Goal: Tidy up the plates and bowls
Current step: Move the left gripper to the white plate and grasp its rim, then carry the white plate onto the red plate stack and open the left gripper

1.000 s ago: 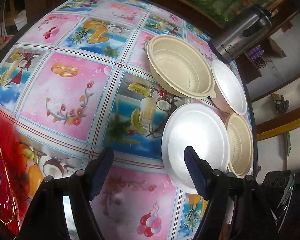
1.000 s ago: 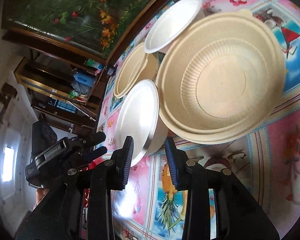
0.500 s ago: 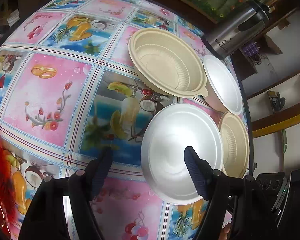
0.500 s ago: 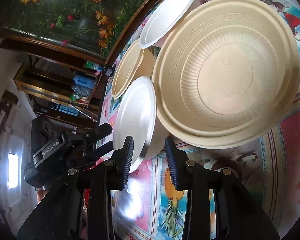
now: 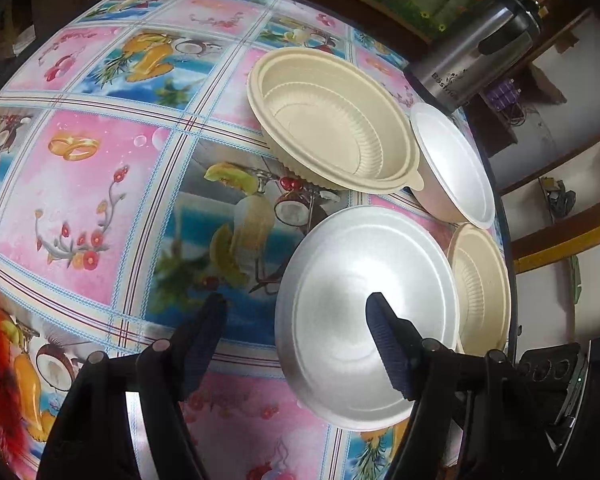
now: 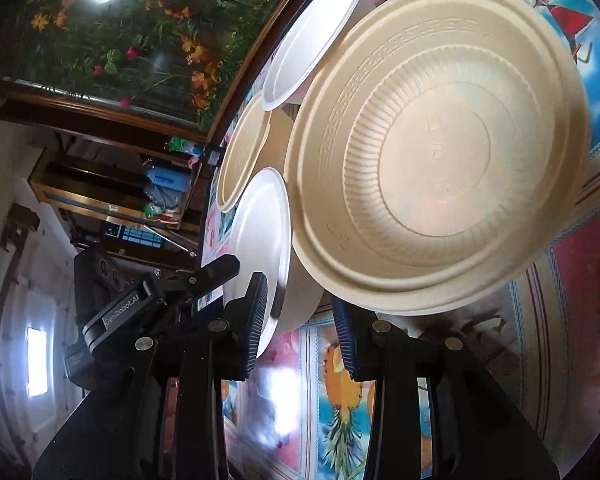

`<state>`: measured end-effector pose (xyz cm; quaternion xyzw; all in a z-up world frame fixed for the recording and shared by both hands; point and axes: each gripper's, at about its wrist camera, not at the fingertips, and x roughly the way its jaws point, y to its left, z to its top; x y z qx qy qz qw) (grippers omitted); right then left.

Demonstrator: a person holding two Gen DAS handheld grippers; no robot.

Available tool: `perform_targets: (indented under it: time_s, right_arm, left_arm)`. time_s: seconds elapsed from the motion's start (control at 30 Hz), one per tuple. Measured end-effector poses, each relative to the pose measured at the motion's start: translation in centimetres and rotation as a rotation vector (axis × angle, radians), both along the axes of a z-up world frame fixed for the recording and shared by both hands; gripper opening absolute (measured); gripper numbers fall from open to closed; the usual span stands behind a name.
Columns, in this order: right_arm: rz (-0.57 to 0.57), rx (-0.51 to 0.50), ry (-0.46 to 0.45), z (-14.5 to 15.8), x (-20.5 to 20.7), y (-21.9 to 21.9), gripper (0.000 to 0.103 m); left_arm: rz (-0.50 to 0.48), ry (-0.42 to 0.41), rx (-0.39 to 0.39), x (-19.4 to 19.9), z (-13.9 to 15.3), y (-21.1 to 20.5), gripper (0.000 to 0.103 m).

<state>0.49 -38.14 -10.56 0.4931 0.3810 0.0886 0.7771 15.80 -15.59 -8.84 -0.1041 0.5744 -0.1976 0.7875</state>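
Four bowls are seen in the left wrist view, grouped at the right part of the table (image 5: 100, 184), which is covered with a fruit-patterned cloth. The large beige bowl (image 5: 332, 120) is placed farthest back. The small white bowl (image 5: 456, 168) is found just beside it, at its right, and is tilted. The near white bowl (image 5: 364, 312) lies lowest in the picture, with the small beige bowl (image 5: 482, 288) just beside it at the right. A steel flask (image 5: 476, 52) stands behind the bowls. The left gripper (image 5: 296, 340) is held wide open; nothing is gripped. One finger is seen in front of the near white bowl, the other over the bare cloth.

In the right wrist view the large beige bowl (image 6: 440, 152) fills the picture. The near white bowl (image 6: 260, 248) is at its left, the small beige bowl (image 6: 242, 156) and the small white bowl (image 6: 312, 36) behind. The right gripper (image 6: 300, 316) is partly open, and nothing is pressed between its pads. The rim of the near white bowl appears just at its left finger; whether it is touched cannot be told. The left gripper (image 6: 204, 280) is visible at the left.
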Motion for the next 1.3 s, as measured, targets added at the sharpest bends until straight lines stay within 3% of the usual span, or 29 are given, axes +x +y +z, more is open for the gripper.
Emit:
perform_targets:
  time_s: [0.2,0.33,0.53,0.57,0.7,0.77,1.3]
  right_arm:
    - [-0.015,0.022,0.005,-0.2,0.3,0.3,0.033]
    - [-0.029,0.024,-0.006,0.0,0.1,0.3,0.033]
    - [-0.040,0.014,-0.006,0.0,0.2,0.3,0.032]
    - [-0.038,0.012,-0.004,-0.1,0.2,0.3,0.030]
    - [-0.047,-0.029,-0.012,0.3,0.2,0.4,0.017]
    - [-0.044,-0.040,-0.013,0.4,0.3,0.5,0.017]
    - [-0.009,-0.067,-0.064,1.1,0.3,1.9,0.013]
  left_arm:
    - [0.002,-0.002,-0.006,-0.2,-0.2,0.0,0.066]
    - [0.014,-0.008,-0.013,-0.3,-0.2,0.1,0.056]
    - [0.025,-0.014,-0.004,-0.1,-0.5,0.5,0.037]
    - [0.023,-0.007,-0.009,-0.1,-0.6,0.6,0.029]
    - [0.013,-0.011,-0.008,-0.3,-0.8,0.5,0.016]
    - [0.010,-0.015,-0.009,-0.4,-0.8,0.6,0.013]
    - [0.027,-0.052,0.002,-1.6,0.2,2.2,0.008]
